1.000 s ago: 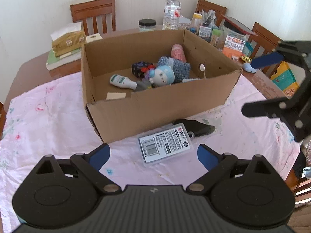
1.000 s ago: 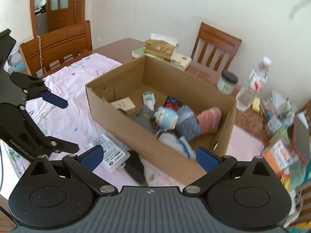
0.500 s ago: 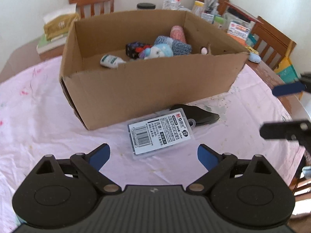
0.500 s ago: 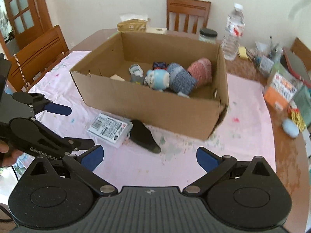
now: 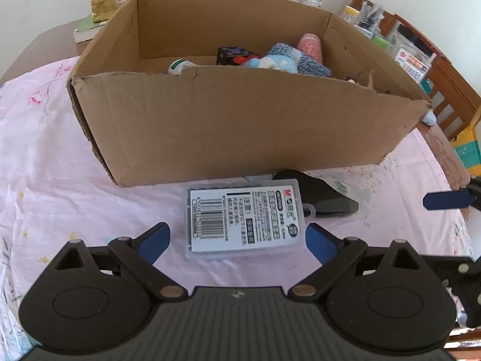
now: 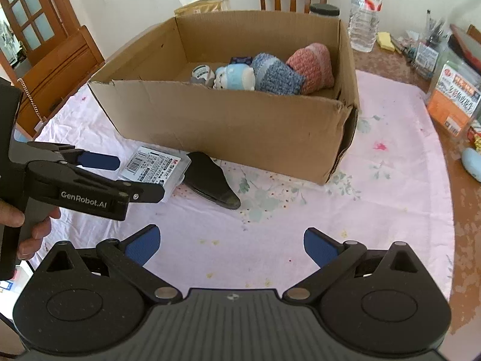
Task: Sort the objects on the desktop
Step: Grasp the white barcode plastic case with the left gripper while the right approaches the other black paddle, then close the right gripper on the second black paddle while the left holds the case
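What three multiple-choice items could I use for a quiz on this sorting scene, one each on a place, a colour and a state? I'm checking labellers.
1. Where does the clear plastic case with the white barcode label lie?
A. Inside the brown cardboard box
B. On the pink floral tablecloth, in front of the box
C. On a wooden chair

2. What colour are the pads on the left gripper?
A. Blue
B. Red
C. Green

3. How does the right gripper stand?
A. Shut on the flat black pointed object
B. Shut on the case
C. Open, holding nothing

Answers: 1 B, the case rests on the cloth beside the black object, outside the box wall. 2 A, both pads show blue in the left wrist view. 3 C, its fingers are spread wide with only cloth between them.
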`<control>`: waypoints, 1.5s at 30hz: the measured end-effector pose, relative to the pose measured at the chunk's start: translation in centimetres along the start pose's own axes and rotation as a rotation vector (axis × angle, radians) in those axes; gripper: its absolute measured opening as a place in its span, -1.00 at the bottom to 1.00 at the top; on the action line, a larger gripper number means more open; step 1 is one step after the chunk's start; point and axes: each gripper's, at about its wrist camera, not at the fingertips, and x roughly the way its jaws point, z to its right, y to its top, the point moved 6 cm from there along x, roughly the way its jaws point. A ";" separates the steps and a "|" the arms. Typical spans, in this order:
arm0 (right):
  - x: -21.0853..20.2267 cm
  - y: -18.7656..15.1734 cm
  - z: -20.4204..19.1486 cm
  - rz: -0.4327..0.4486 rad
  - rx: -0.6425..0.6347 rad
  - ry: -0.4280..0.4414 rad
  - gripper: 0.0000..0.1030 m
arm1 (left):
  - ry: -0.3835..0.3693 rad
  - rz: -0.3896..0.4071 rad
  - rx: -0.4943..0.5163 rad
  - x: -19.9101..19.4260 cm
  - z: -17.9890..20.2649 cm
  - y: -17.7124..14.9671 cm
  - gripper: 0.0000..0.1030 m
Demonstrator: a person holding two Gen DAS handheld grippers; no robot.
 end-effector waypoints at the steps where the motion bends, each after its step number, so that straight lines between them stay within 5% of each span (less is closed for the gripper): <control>1: 0.2 0.0 0.1 -0.004 0.002 0.007 1.00 | -0.002 0.001 -0.004 0.1 0.0 0.1 0.89; 26: 1.7 -0.4 0.6 -0.046 -0.011 0.048 1.00 | 0.045 0.038 0.122 1.9 0.8 0.7 0.95; 45: 3.3 -0.2 -0.6 -0.062 -0.054 0.041 1.00 | 0.035 0.048 0.048 -0.2 -1.3 0.1 0.85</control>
